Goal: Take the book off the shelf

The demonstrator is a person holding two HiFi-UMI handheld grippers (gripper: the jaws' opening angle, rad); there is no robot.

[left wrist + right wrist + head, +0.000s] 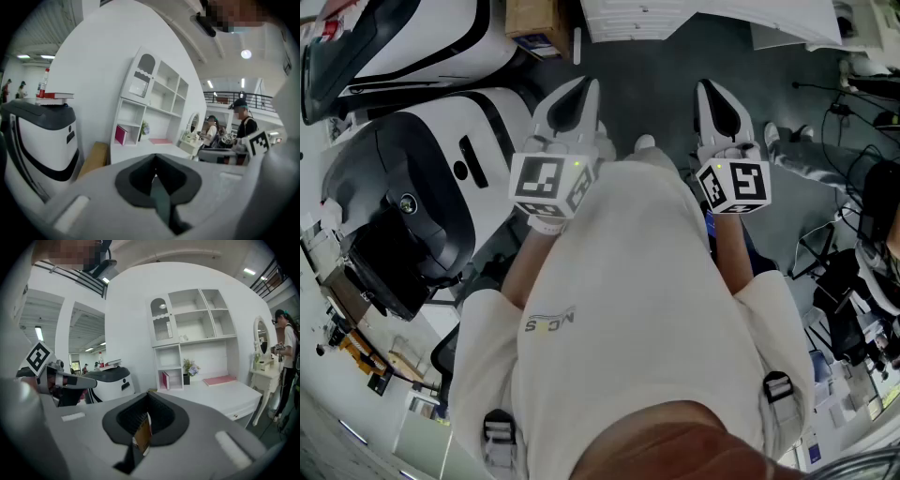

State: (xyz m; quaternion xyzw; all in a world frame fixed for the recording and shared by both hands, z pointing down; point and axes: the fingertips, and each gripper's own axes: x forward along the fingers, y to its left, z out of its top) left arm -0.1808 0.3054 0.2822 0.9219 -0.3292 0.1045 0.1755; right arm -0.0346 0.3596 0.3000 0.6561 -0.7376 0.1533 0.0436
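Observation:
A magenta book [165, 380] stands upright in the lowest cubby of the white shelf unit [197, 329]. The left gripper view shows the same book [121, 134] and shelf [154, 93]. Both are far ahead, across the room. My left gripper [579, 89] and right gripper [712, 94] are held side by side in front of the person's chest. Each points forward. The left gripper's [154, 161] jaws meet at the tips and hold nothing. The right gripper's [147, 397] jaws are also shut and empty.
A flat pink item [219, 379] lies on the white desk below the shelf, beside a small flower pot [189, 367]. Large white-and-black machines [422, 187] stand at my left, with a cardboard box [93, 157] near them. People [243, 126] stand at the right by a vanity mirror [260, 348].

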